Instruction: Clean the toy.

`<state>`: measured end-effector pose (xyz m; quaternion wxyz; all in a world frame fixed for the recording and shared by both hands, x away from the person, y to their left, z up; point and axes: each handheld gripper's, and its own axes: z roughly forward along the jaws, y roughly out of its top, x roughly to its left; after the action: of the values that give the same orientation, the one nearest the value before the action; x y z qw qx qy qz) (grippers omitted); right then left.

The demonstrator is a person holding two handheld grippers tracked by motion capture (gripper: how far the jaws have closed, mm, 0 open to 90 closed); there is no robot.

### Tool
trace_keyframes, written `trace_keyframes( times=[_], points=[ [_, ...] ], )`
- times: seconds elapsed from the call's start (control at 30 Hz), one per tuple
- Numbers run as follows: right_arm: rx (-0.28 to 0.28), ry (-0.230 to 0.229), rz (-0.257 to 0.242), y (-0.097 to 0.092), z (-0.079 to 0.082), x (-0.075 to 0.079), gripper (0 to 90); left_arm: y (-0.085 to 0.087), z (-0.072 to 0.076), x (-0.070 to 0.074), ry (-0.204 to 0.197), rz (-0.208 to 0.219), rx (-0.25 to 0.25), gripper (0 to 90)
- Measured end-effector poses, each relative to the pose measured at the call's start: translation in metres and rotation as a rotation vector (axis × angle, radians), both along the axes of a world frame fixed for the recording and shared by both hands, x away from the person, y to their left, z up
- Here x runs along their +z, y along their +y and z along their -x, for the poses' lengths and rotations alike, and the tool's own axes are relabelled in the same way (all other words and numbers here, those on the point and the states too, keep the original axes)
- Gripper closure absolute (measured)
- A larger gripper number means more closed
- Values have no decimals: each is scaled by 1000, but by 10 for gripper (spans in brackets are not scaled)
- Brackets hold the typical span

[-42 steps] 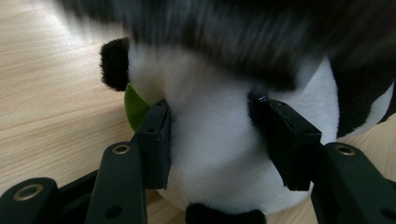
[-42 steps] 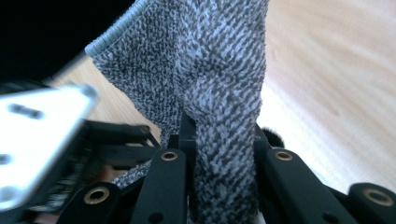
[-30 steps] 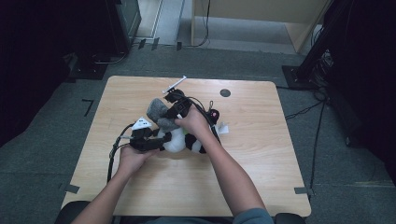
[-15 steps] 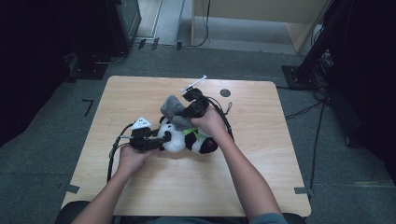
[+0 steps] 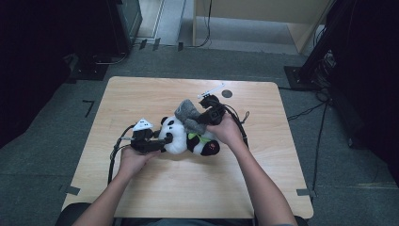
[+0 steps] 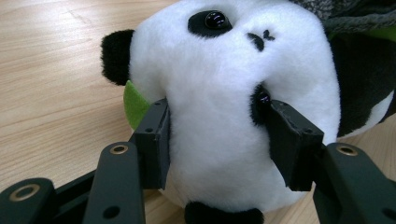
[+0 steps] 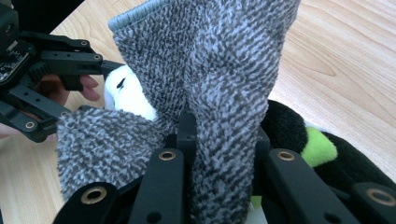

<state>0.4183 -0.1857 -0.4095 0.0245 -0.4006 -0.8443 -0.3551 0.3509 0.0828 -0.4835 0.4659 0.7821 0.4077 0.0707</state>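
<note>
Wooden table [image 5: 141, 193] carries the work. Plush panda [image 5: 181, 139] lies on its side near the table's middle, head toward my left. Grey knitted sock [image 5: 188, 113] stands up over the panda's body, partly draped on it. My left tongs [image 6: 217, 140] are clamped on the panda's white head, one pad on each cheek. My right tongs [image 7: 219, 140] are clenched on the sock's fabric, just above the panda's black and green body.

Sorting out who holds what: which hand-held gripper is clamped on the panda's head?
The left hand-held gripper: its jaws press the panda's white head, while the right hand-held gripper pinches the grey sock.
</note>
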Motion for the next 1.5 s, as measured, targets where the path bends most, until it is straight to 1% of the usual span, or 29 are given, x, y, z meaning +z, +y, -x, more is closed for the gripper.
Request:
trace_keyframes(
  times=[0.13,0.27,0.47,0.53,0.7,0.8,0.83,0.9,0.93,1.03,1.13,1.3,1.37,1.5],
  points=[
    [-4,-12,-6,-3,3,0,745,0,0,0,-2,-2,-3,450],
    [-3,-29,-1,-4,8,1,730,-1,1,0,-3,-5,-3,446],
    [-5,-39,-5,-10,12,5,731,0,0,0,2,-4,-3,446],
    [-9,-50,-13,-14,13,6,728,-1,0,0,4,-2,-1,446],
    [-29,-48,-53,-26,15,6,726,-1,0,0,6,-1,0,446],
    [-48,-34,-75,-36,17,6,714,0,0,0,10,3,3,446],
    [-55,-26,-92,-40,17,4,718,0,0,0,10,3,5,446],
    [-61,-13,-104,-45,18,2,725,0,-1,0,12,3,7,446],
    [-62,-16,-106,-48,20,2,729,0,-1,0,14,4,8,446],
    [-69,-23,-84,-56,24,-2,731,0,-1,0,21,14,14,446],
    [-68,-32,-89,-64,28,-6,739,0,-1,0,21,11,14,446],
    [-83,-29,-96,-75,34,-13,744,-1,-1,0,19,10,14,447],
    [-88,-36,-99,-80,36,-16,745,-1,-1,0,18,9,13,447],
    [-106,-28,-129,-88,39,-23,743,-1,-1,1,15,7,13,447]
  ],
)
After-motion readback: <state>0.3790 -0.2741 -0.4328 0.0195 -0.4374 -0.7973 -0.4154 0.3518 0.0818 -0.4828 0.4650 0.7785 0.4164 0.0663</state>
